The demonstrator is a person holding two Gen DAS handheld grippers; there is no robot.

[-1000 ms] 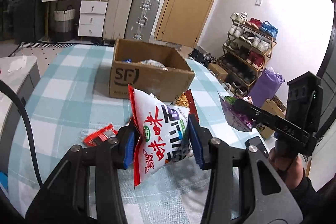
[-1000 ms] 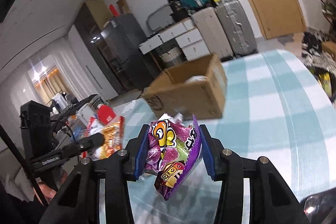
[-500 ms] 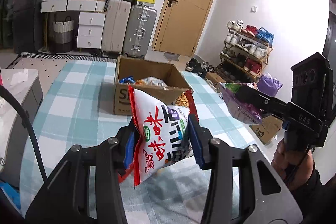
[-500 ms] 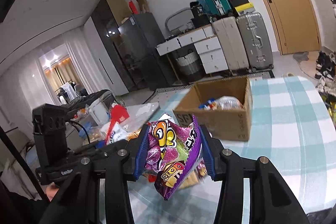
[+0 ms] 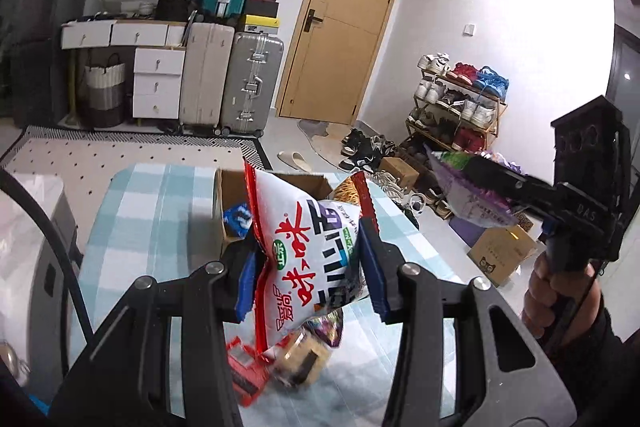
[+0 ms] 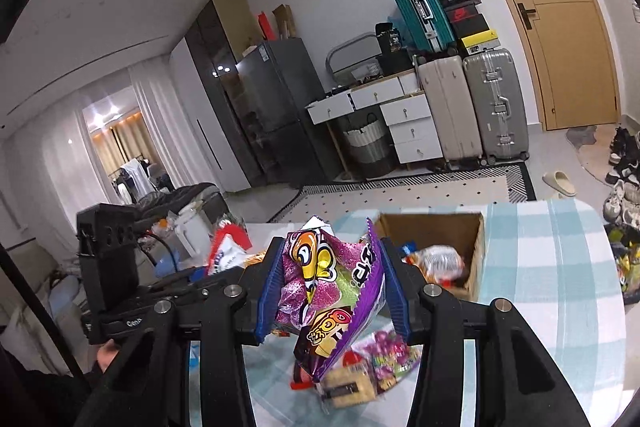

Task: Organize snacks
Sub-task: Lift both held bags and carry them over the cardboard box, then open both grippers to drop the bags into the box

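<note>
Cardboard box (image 5: 276, 187) lies ahead of us; left gripper (image 5: 308, 259) clamps noodle packet (image 5: 312, 259), right gripper (image 6: 328, 283) clamps purple bag (image 6: 332, 291).

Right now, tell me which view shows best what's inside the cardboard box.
The right wrist view: the cardboard box stands open to it, with packets visible inside. In the left wrist view the white and red bag, clamped in the left gripper, hides most of the box.
</note>
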